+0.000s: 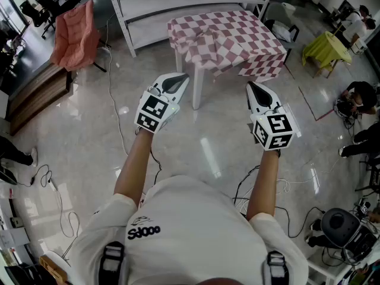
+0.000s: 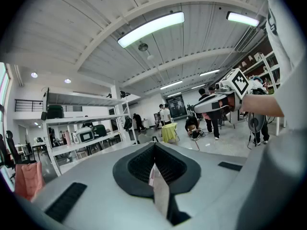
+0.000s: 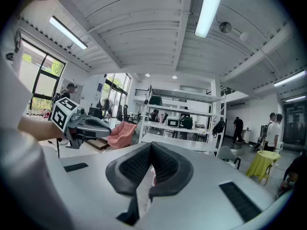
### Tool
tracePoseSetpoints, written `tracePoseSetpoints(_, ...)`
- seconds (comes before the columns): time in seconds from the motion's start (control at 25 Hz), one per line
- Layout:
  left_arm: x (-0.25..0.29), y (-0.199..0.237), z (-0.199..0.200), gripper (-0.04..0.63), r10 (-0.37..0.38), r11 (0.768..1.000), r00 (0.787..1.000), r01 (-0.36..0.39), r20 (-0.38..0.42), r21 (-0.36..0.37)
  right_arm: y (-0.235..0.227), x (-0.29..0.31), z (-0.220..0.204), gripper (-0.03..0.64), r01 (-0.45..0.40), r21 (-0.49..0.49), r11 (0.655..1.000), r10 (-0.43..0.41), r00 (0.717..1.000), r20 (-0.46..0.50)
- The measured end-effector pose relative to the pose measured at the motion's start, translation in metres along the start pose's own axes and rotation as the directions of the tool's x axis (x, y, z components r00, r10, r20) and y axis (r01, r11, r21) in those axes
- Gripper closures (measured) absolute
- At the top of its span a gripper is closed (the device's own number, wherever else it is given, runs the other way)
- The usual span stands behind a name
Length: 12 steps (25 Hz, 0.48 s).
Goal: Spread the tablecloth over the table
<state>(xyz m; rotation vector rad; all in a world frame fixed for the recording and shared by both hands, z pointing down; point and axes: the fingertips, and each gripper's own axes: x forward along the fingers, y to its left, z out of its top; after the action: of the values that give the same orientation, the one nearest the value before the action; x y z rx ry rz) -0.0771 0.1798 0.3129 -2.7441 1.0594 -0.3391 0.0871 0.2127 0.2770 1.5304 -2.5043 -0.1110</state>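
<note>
While hanging back from the table (image 1: 198,88), holding left gripper (image 1: 178,81) and right gripper (image 1: 252,88) pinched tight on nothing. Looking at the tablecloth (image 1: 228,37) already on top but rumpled and lopsided, so pulling flat and squaring up left to do. Open floor ahead; pink chair (image 1: 74,34) off left, white shelving (image 1: 178,5) behind, loose cables (image 1: 238,189) underfoot to mind.

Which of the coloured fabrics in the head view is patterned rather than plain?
The pink-and-white checked tablecloth, bunched on the white table ahead; the salmon fabric at left and yellow-green cloth at right are plain.
</note>
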Motion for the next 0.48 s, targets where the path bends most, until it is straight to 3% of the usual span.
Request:
tracePoseSetpoints(0.36,0.022,-0.010,-0.002,0.566,0.010,1.000,1.000,-0.010,-0.015,-0.023,-0.029,-0.004,-0.013,0.598,0.015,0.063,0.998,-0.016,1.000,0.017)
tracePoseSetpoints(0.48,0.032,-0.019,-0.002,0.568,0.012,0.999,1.000,-0.012,-0.013,-0.037,-0.037,-0.008,-0.020,0.598,-0.017,0.036,0.999,0.017,1.000,0.006)
